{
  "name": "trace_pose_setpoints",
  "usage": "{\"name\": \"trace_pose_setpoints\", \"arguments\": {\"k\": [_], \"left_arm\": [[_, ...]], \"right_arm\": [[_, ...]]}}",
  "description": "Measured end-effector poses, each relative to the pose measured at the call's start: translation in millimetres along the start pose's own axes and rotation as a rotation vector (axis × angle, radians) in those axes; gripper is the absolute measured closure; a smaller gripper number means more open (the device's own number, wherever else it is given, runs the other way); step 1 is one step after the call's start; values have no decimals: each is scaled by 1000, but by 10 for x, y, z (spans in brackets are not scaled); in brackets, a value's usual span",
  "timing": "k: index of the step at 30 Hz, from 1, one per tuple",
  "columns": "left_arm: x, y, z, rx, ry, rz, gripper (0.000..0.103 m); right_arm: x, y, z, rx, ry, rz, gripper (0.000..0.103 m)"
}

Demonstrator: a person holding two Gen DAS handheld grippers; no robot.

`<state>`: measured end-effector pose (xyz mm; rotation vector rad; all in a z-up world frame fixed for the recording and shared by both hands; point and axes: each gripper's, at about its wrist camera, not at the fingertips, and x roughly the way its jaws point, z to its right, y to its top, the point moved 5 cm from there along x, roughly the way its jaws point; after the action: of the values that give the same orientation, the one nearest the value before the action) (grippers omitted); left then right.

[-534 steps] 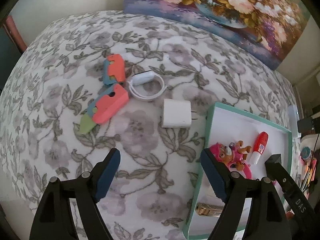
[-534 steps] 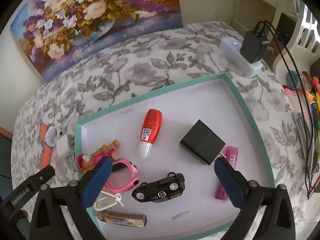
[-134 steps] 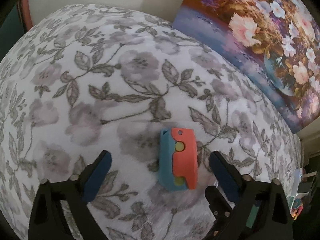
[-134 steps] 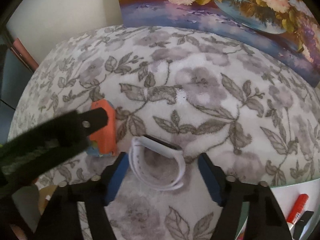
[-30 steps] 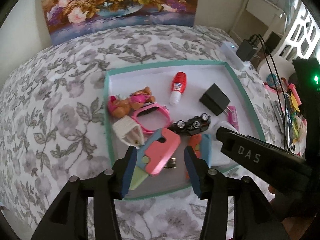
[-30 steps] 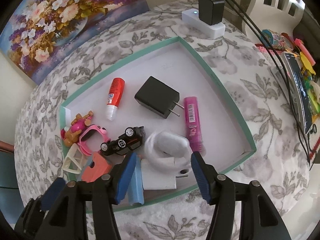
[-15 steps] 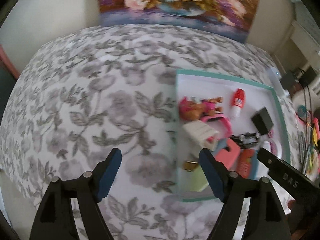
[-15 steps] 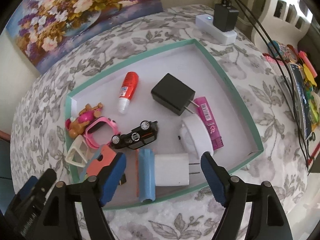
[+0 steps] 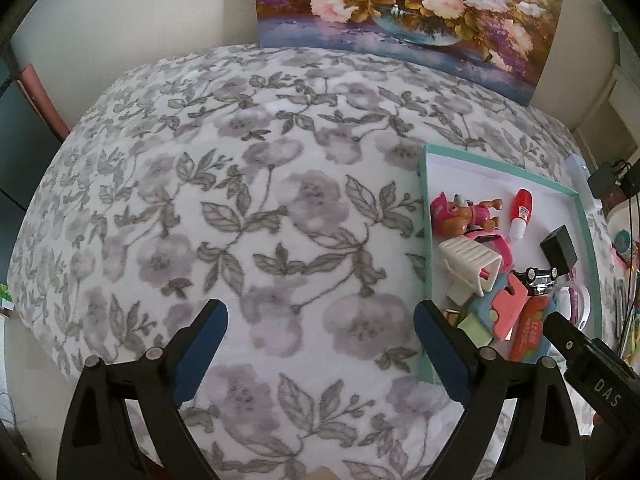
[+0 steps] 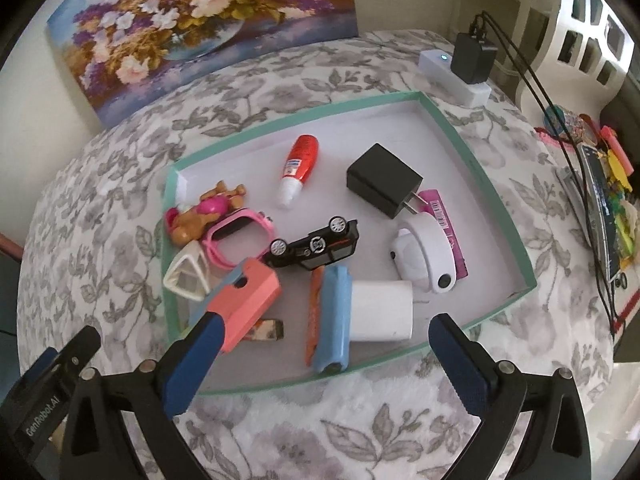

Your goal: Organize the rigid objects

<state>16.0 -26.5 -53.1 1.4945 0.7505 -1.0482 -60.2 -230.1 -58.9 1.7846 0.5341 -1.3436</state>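
A teal-rimmed white tray [image 10: 504,216] on the floral cloth holds several objects: a red bottle [image 10: 300,164], a black charger [image 10: 382,184], a toy car [image 10: 316,246], a white watch [image 10: 424,258], a white charger [image 10: 382,312], two orange-and-blue toys [image 10: 244,300] [image 10: 330,316], a pink watch [image 10: 240,238] and a toy dog [image 10: 200,212]. My right gripper [image 10: 324,360] is open and empty over the tray's near rim. My left gripper [image 9: 320,344] is open and empty above bare cloth, left of the tray [image 9: 424,240].
A flower painting [image 10: 200,20] leans on the wall behind the table. A white power strip with a black plug [image 10: 460,68] and cables sit at the far right corner. Stationery clutter [image 10: 608,184] lies past the right edge. The left gripper's arm [image 10: 48,392] shows at lower left.
Since a second ago both grippers have pulled back from the tray. The left one swung left over the cloth, leaving the orange-and-blue toy in the tray. Both opened wider.
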Motion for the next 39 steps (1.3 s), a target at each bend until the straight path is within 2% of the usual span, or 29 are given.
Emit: {"name": "trace_pose_setpoints", "arguments": {"k": [6,16,20,28,39], "left_arm": [[-63,-74,-64,-2,-15,-11,9],[-130,-106,-234,-25,10,-10,9],[-164,-94,-231,-5,41,7,9],[-171,-89,-159,43,40,9,9],[-170,-82,-177,47,57,10,9]], "right_arm": [[-92,-87,-97,-28,11,13,0],[-162,-97,-110,-29,3,36,0],[-170,-86,-126,-34,2,41,0],[-179,-75,-156,-47,-6,49,0],[-171,-63,-150,-52,-12,51,0]]}}
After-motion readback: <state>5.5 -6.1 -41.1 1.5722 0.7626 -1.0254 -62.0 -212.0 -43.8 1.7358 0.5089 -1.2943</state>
